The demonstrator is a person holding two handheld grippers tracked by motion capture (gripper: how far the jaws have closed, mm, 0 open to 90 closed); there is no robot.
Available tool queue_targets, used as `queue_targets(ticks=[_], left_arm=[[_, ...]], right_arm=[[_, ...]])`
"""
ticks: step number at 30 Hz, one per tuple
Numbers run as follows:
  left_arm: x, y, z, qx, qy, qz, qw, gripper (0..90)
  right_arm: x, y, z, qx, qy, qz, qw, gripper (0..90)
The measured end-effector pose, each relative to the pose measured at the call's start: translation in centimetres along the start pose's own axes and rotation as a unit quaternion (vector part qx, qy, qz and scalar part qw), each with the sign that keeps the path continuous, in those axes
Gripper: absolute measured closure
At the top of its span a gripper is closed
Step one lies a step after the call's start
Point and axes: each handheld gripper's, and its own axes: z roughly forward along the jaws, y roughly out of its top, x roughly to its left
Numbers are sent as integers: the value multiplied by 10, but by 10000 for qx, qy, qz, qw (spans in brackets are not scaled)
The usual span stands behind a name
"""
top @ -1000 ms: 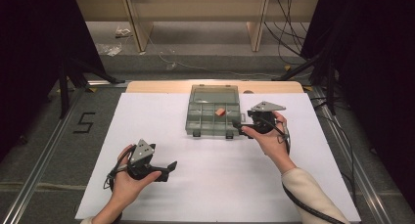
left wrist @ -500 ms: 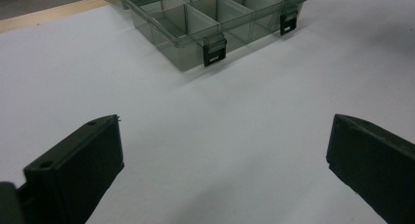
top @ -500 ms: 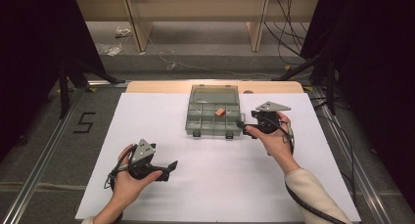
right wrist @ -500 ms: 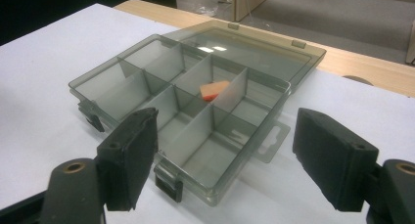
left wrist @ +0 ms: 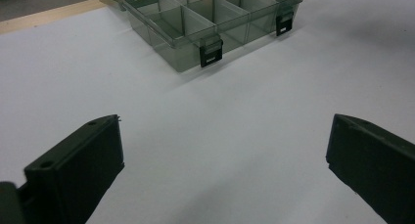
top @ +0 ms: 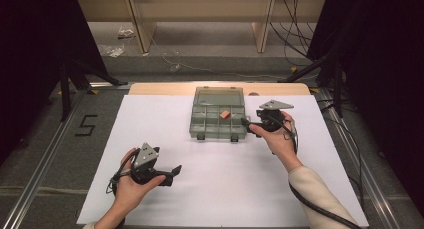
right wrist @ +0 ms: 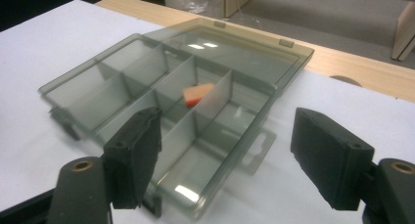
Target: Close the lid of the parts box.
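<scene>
box (top: 218, 118) open, orange block (top: 225, 114) in one compartment; right gripper (top: 246, 123) released just beside box; left gripper (top: 175, 170) released, well apart.

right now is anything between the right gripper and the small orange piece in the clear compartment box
Only the box's own walls. The small orange piece lies in a compartment of the open clear plastic box, behind a divider. The right gripper, jaws open, hangs at the box's near edge.

Black claws (top: 172, 170) — grey plates, cream sleeve (top: 320, 199).
</scene>
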Motion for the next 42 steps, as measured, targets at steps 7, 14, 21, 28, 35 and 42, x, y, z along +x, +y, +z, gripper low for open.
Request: queue_targets(ticks=[7, 14, 21, 28, 35, 42], left_arm=[[-2, 1, 0, 7, -35, -7, 10000, 1], [-1, 0, 1, 22, -47, -23, 10000, 1], [-2, 0, 1, 24, -76, -38, 10000, 1], [-2, 0, 2, 37, -91, -35, 9999, 2], [-2, 0, 2, 34, -94, -29, 9999, 2], [-1, 0, 2, 41, -98, -21, 9999, 3]], right_arm=[[-19, 29, 28, 173, -270, 134, 9994, 313], [-33, 51, 68, 384, -426, 284, 9979, 352], [-41, 59, 99, 597, -556, 508, 9954, 441], [-49, 65, 122, 867, -702, 616, 9919, 555], [-55, 61, 138, 1104, -715, 822, 9879, 648], [-59, 55, 148, 1333, -909, 859, 9832, 701]])
